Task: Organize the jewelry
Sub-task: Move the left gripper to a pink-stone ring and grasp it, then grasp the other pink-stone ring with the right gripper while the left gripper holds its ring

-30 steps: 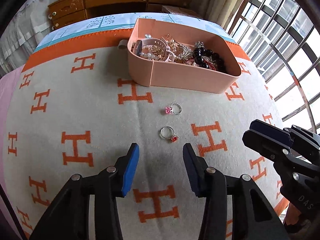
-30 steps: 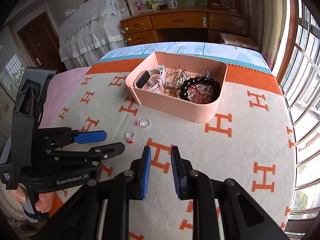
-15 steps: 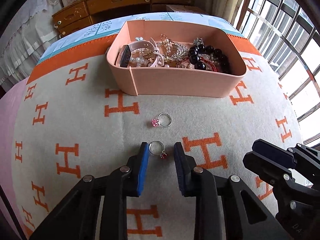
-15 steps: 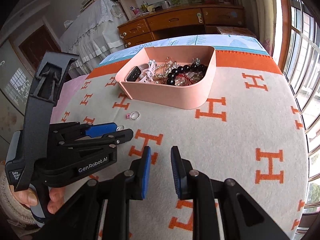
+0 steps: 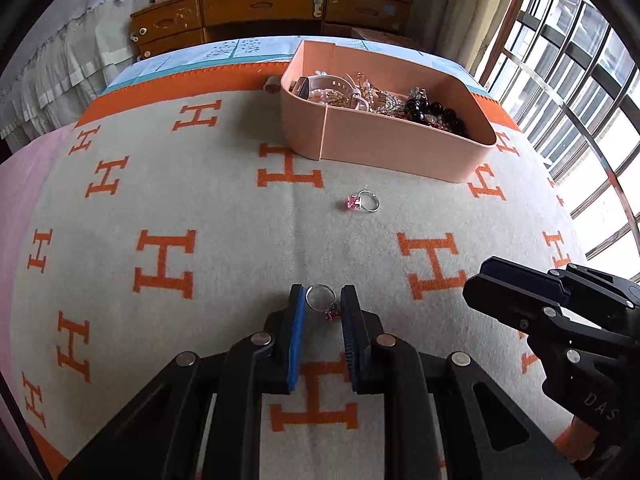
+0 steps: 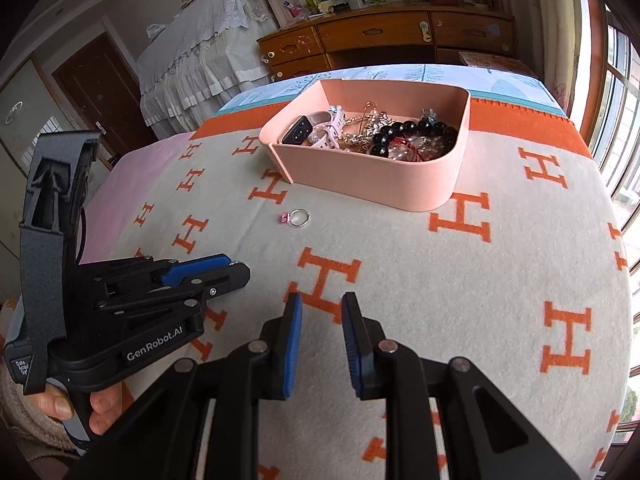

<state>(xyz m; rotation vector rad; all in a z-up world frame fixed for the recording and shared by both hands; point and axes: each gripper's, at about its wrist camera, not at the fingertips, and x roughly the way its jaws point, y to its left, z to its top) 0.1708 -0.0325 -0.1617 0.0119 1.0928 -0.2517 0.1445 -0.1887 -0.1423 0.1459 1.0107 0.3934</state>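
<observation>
Nearby, a pink tray (image 5: pixel 400 148) heaped with beads, chains and a watch sits on the H-patterned blanket (image 5: pixel 168 200), with a wooden dresser (image 5: pixel 264 8) behind. Between tray and claws a pink-stone ring (image 5: pixel 362 202) lies alone. The red-stone ring (image 5: pixel 322 300), a thin silver band with its gem to one side, sits between the blue pads of the left claw (image 5: pixel 322 304), which pinches it. The right claw (image 6: pixel 318 312) hovers over bare blanket, narrowly parted and holding nothing.
</observation>
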